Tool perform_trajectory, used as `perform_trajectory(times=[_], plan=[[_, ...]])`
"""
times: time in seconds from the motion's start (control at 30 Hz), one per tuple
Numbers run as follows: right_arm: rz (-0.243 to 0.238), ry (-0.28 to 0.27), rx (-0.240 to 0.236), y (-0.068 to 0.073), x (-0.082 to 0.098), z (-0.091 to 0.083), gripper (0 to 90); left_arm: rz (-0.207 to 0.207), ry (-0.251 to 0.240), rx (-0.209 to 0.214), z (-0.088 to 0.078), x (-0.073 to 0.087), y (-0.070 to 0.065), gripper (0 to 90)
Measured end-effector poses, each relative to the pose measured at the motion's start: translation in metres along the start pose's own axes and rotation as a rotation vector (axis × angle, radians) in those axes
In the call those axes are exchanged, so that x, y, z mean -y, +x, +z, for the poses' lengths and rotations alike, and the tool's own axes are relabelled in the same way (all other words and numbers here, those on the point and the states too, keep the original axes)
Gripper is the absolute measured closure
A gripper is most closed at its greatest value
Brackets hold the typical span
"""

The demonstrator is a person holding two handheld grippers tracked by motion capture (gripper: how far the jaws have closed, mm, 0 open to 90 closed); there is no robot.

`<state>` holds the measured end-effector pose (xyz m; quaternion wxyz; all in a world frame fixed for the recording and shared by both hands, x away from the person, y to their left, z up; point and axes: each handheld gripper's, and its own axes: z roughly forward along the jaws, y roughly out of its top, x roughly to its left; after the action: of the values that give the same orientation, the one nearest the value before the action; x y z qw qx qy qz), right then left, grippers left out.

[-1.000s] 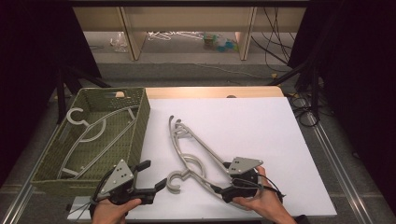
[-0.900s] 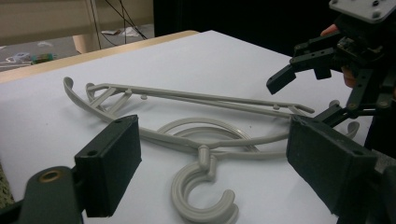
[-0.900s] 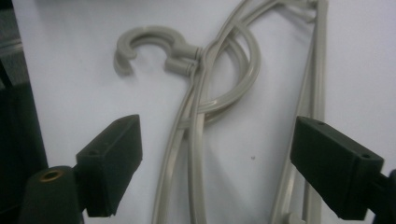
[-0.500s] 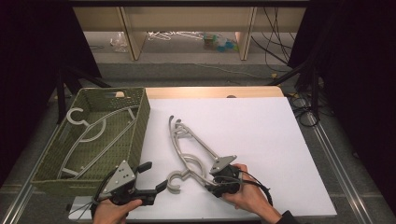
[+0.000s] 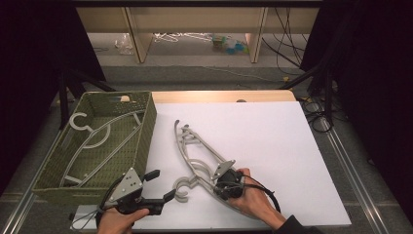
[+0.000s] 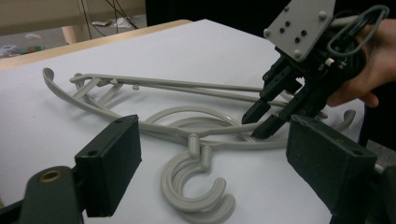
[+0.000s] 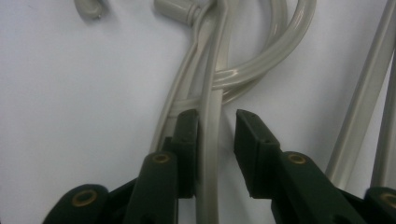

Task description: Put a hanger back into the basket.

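Two grey plastic hangers [image 5: 195, 146] lie stacked on the white table top [image 5: 272, 141], their hooks [image 6: 194, 186] toward the front edge. My right gripper [image 5: 215, 184] points down at the near arm of the top hanger [image 7: 212, 93]. Its jaws have just been closing and now straddle that arm: one pad [image 7: 187, 140] touches it, while the other stands a small gap off. The left gripper view shows the right gripper [image 6: 259, 123] with its tips on the hangers. My left gripper [image 5: 161, 185] rests near the front edge, left of the hooks, open with nothing between its pads [image 6: 109, 168].
A green woven basket [image 5: 146, 126] stands at the table's left with more grey hangers [image 5: 92, 139] inside. The table's front edge is just behind both hands. Shelving and cables lie on the floor beyond the far edge.
The right hand has moved left and down onto the hangers, and its jaws have narrowed from wide apart to closely around one hanger arm. The left gripper has kept still.
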<state>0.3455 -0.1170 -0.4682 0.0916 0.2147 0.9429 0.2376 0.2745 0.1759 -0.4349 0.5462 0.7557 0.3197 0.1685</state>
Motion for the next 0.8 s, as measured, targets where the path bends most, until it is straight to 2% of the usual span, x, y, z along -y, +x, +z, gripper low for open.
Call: perform_trajectory(times=[0.03, 0.1, 0.23, 0.27, 0.3, 0.33, 0.37, 0.4, 0.5, 0.7, 0.8], plan=[[-0.006, 0.005, -0.008, -0.001, -0.001, 0.000, 75.5, 0.023, 0.003, 0.002, 0.000, 0.000, 0.001, 17.8], [-0.017, 0.003, -0.014, 0.000, -0.001, -0.001, 80.5, -0.002, -0.004, 0.000, 0.000, -0.001, 0.000, 18.0], [-0.051, 0.007, -0.011, -0.003, -0.002, -0.006, 81.6, 0.014, 0.008, -0.007, 0.000, 0.000, 0.001, 18.4], [-0.068, 0.007, -0.007, -0.003, -0.002, -0.008, 81.6, 0.009, 0.002, -0.010, -0.001, 0.000, 0.001, 18.5], [-0.094, 0.010, -0.001, -0.003, -0.002, -0.011, 81.7, 0.027, -0.003, -0.008, -0.001, -0.002, 0.002, 18.5], [-0.118, 0.011, 0.010, -0.003, -0.002, -0.014, 81.7, 0.027, -0.015, 0.000, 0.000, -0.002, 0.003, 18.6], [-0.137, 0.012, 0.013, -0.003, -0.002, -0.017, 81.8, 0.036, -0.005, -0.007, -0.001, -0.001, 0.003, 18.6], [-0.150, 0.012, 0.012, -0.004, -0.001, -0.020, 81.8, 0.018, 0.004, -0.014, -0.002, -0.001, 0.001, 18.7], [-0.181, -0.009, -0.010, -0.007, 0.003, -0.030, 81.9, 0.016, -0.003, -0.015, -0.002, -0.001, 0.001, 19.3], [-0.205, -0.066, -0.073, -0.011, 0.014, -0.052, 81.9, 0.051, 0.007, -0.019, 0.000, -0.001, -0.001, 19.6], [-0.208, -0.094, -0.100, -0.011, 0.019, -0.063, 81.9, 0.098, 0.032, -0.019, 0.004, 0.001, -0.003, 20.9]])
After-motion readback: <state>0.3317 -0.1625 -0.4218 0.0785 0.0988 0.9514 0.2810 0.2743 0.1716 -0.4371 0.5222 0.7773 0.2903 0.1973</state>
